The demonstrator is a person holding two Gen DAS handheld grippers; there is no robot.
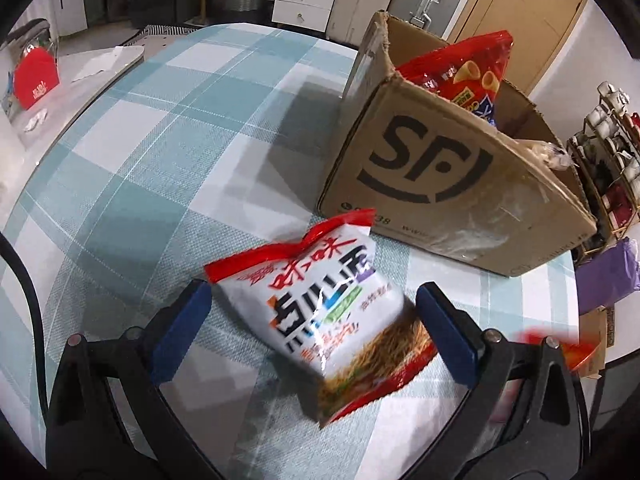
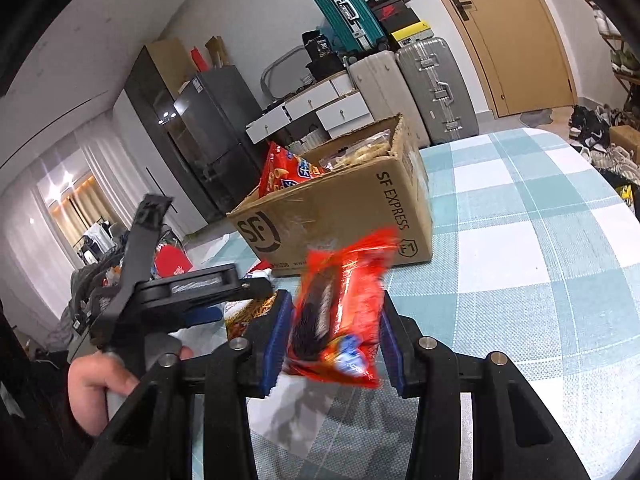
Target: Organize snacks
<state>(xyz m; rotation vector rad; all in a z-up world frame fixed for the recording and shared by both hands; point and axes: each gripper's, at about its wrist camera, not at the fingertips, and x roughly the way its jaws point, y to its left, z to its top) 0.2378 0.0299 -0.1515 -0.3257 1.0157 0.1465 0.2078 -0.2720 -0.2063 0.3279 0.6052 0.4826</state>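
Right tool [image 2: 334, 336] clamped on red snack packet [image 2: 340, 316]; left tool [image 1: 316, 320] open, straddling white noodle-snack bag [image 1: 320, 316] on bench [image 1: 160, 160]. Next: closing on bag, carrying both into SF Express carton [image 1: 448, 184].

Wooden door [image 2: 516, 36], stacked suitcases [image 2: 404, 76], white drawers [image 2: 320, 110], dark cabinet [image 2: 200, 136].

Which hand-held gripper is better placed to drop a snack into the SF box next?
Right. The right hand-held gripper is shut on the red snack packet, lifted near the cardboard box. The left hand-held gripper only straddles the white noodle-snack bag, jaws open.
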